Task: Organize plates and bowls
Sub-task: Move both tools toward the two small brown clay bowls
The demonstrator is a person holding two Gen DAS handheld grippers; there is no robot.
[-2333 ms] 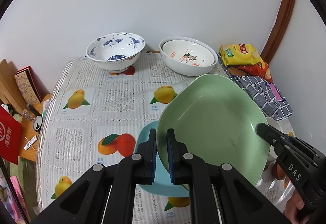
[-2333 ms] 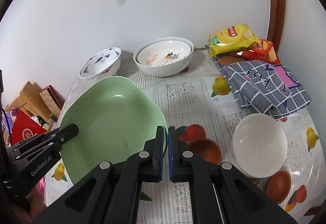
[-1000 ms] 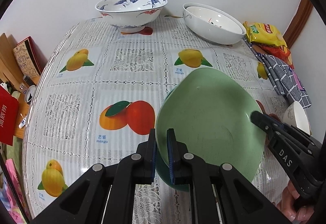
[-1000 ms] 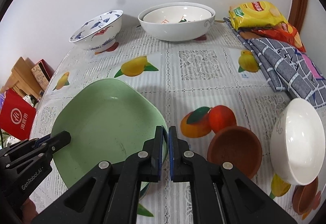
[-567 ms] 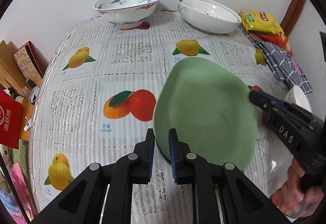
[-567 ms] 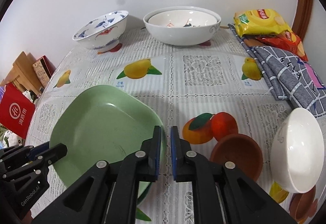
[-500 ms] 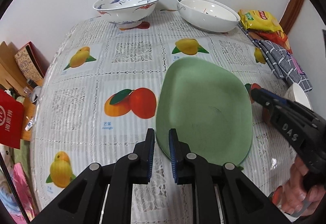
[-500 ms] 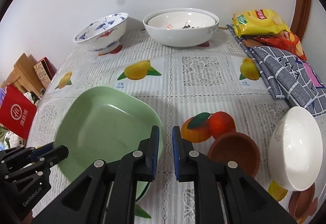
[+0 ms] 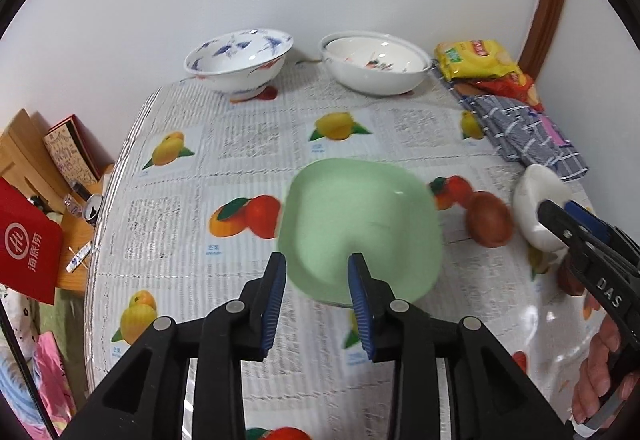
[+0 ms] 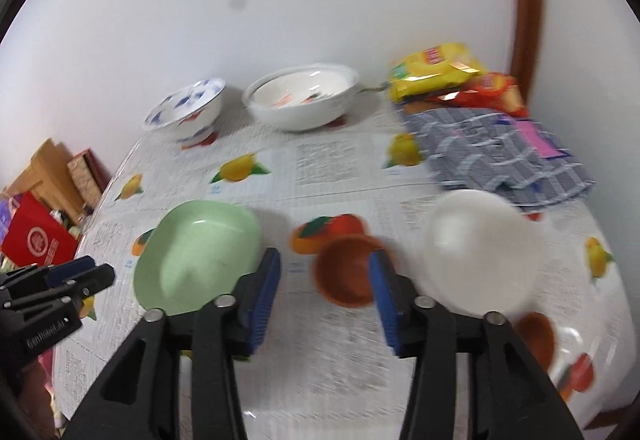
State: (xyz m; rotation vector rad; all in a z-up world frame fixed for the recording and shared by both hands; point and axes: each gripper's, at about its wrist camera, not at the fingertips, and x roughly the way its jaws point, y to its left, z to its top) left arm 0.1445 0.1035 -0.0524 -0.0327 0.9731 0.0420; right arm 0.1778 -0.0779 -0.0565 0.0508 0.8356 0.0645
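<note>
Both my jaws stand wide open, holding nothing.
My left gripper (image 9: 316, 272) hovers over the near rim of the green plate (image 9: 360, 228) lying on the surface (image 9: 180, 168); my right gripper (image 10: 324, 276) frames the brown bowl (image 10: 346, 270).

Centred on the fruit-print tabletop (image 9: 256, 144): square green plate (image 9: 360, 228). Right of it, small brown bowl (image 9: 490, 220), then plain white bowl (image 9: 536, 200) (touching, perhaps). Behind, blue-patterned bowl (image 9: 240, 60) left of wide white bowl (image 9: 376, 64).
</note>
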